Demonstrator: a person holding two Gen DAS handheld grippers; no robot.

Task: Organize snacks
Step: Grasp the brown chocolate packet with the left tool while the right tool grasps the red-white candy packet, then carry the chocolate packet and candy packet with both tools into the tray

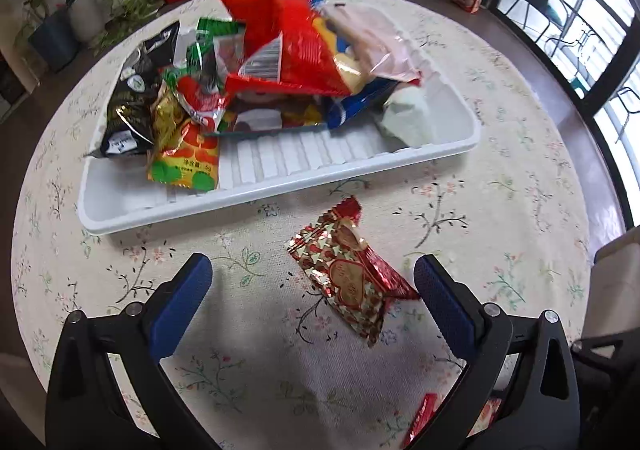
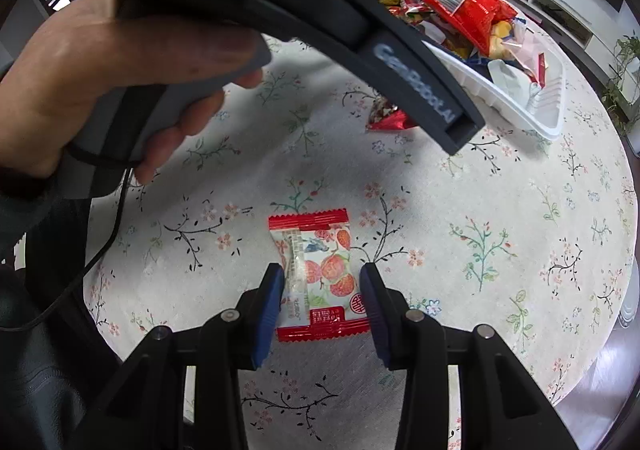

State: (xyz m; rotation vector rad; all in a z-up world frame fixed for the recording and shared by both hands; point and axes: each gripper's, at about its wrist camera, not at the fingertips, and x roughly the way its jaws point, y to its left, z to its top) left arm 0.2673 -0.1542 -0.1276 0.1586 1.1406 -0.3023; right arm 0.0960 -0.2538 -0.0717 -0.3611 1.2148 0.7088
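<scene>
A white tray (image 1: 280, 186) on the round table holds several snack packets, among them a large red bag (image 1: 288, 46). My left gripper (image 1: 312, 282) is open, low over the table. A red-and-gold heart-print packet (image 1: 352, 278) lies between its fingers, nearer the right one. My right gripper (image 2: 322, 282) is open around a white packet with red fruit print (image 2: 320, 274) that lies flat on the cloth; both pads are close to its sides. The tray (image 2: 536, 118) and the heart-print packet (image 2: 386, 116) also show in the right wrist view, behind the left gripper's body (image 2: 360, 34).
The table wears a floral cloth (image 1: 500, 210). Another red packet (image 1: 420, 422) lies at the near edge under my left gripper. The hand on the left gripper (image 2: 100, 90) fills the upper left of the right wrist view. Potted plants (image 1: 60, 22) and a low shelf stand beyond the table.
</scene>
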